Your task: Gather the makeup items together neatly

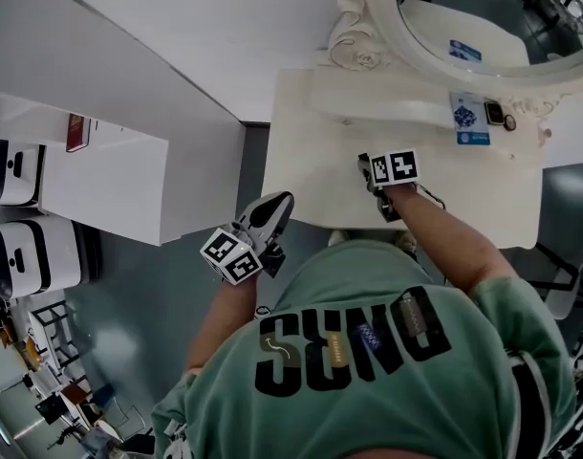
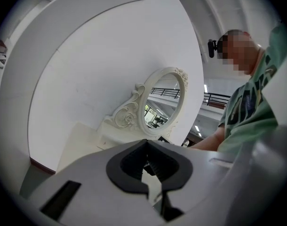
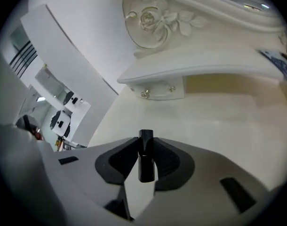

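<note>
The right gripper (image 3: 146, 144) is clamped on a slim black cylindrical tube (image 3: 146, 166) whose long axis runs out along the jaws, and the blue-and-white packet (image 3: 280, 62) on the cream shelf (image 3: 204, 65) lies ahead and rightward of them, well apart from the shut, empty left gripper (image 2: 150, 168).

Lighting: bright, even, diffuse; shadows faint. In the head view the pale bench (image 1: 301, 151) is nearly washed out. Both gripper views bow straight lines and vignette to black. The left hand-held gripper (image 2: 147, 147) and right hand-held gripper (image 3: 146, 144) render slightly soft.
</note>
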### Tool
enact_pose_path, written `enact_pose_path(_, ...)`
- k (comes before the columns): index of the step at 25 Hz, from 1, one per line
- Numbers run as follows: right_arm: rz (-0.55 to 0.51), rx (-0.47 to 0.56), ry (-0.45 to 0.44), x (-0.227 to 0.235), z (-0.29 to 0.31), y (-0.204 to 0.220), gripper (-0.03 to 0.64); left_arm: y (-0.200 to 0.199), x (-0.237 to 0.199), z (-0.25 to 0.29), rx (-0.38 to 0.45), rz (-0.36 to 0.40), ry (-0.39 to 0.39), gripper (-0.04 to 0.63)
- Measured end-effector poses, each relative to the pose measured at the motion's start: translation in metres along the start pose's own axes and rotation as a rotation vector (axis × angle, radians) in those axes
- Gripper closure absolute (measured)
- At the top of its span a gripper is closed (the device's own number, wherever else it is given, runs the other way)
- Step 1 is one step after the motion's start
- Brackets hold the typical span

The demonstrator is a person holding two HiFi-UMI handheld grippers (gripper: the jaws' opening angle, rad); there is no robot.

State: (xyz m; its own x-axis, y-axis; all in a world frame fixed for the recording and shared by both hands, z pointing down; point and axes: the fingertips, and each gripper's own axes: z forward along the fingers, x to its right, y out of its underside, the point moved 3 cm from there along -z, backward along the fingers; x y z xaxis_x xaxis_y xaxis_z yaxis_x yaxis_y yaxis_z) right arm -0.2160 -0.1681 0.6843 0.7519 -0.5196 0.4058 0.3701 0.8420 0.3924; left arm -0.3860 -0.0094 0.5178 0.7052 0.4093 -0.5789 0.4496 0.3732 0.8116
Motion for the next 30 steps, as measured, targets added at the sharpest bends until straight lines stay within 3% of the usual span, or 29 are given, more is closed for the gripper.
enact_pose_path(5, 0.250, 0.031, 0.033, 0.006, 0.024, 0.010, 0.528, 0.007, -0.014, -0.016, -0.023, -0.018, -0.004, 0.588)
enact_pose_path(10, 0.450, 0.072, 0.001, 0.012, 0.034, 0.015, 0.526, 0.009, -0.018, -0.019, -0.029, -0.024, -0.003, 0.588)
enact_pose_path(18, 0.499, 0.112, -0.145, 0.009, 0.000, 0.006, 0.480, 0.008, -0.009, -0.002, -0.025, -0.020, 0.031, 0.588)
enact_pose_path(21, 0.441, 0.176, -0.204, 0.011, -0.041, -0.008, 0.480, 0.005, 0.003, 0.012, -0.026, -0.008, 0.057, 0.588)
enact_pose_path(24, 0.286, 0.294, -0.208, 0.033, -0.096, -0.031, 0.485, 0.006, 0.018, 0.028, -0.029, 0.018, 0.084, 0.588)
enact_pose_path(26, 0.164, 0.395, -0.156, 0.066, -0.142, -0.047, 0.488, 0.006, 0.033, 0.049, -0.023, 0.035, 0.100, 0.588)
enact_pose_path(30, -0.075, 0.535, 0.032, 0.157, -0.240, -0.068, 0.488, 0.006, 0.072, 0.107, -0.012, 0.069, 0.129, 0.588)
